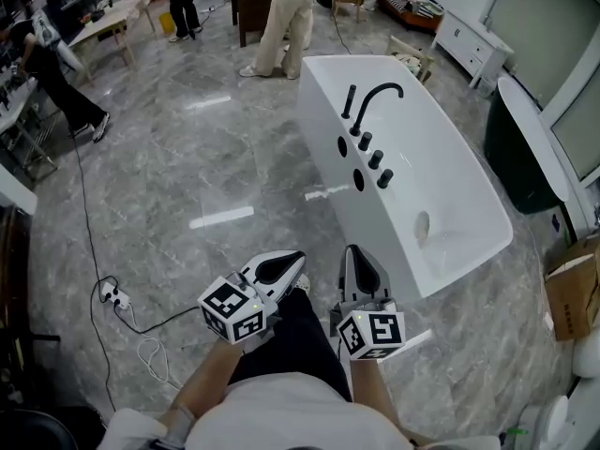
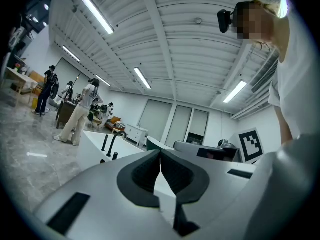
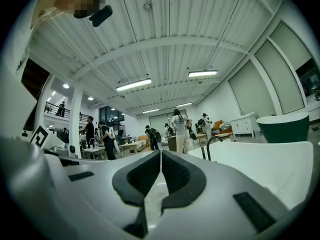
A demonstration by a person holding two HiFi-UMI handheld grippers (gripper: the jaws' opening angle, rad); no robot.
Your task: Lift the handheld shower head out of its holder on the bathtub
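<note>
Grippers sit low in the head view, well apart from the white bathtub (image 1: 441, 186). The left gripper (image 1: 298, 259) and the right gripper (image 1: 352, 253) are both clenched on nothing, and each gripper's own view shows its dark pads pressed together with only floor and tub behind them. The handheld shower head (image 1: 350, 102) stands upright as a thin black rod on the tub's near rim, just beside the arched black spout (image 1: 380, 95) and in line with a row of black knobs (image 1: 375, 158). Its holder is too small to make out. In the left gripper view these fittings are small dark shapes on the tub's edge, and in the right gripper view only the arch of the spout reads clearly. The person's pale shirt and dark trousers cover the floor at lower centre. A dark green tub (image 1: 520, 157) and a cardboard box (image 1: 572, 293) are cut off at the right edge. Bystanders at the top are cropped at the waist or shoulders. A power strip (image 1: 114, 296) lies on the marble floor, its cable running out of sight under the left arm.
</note>
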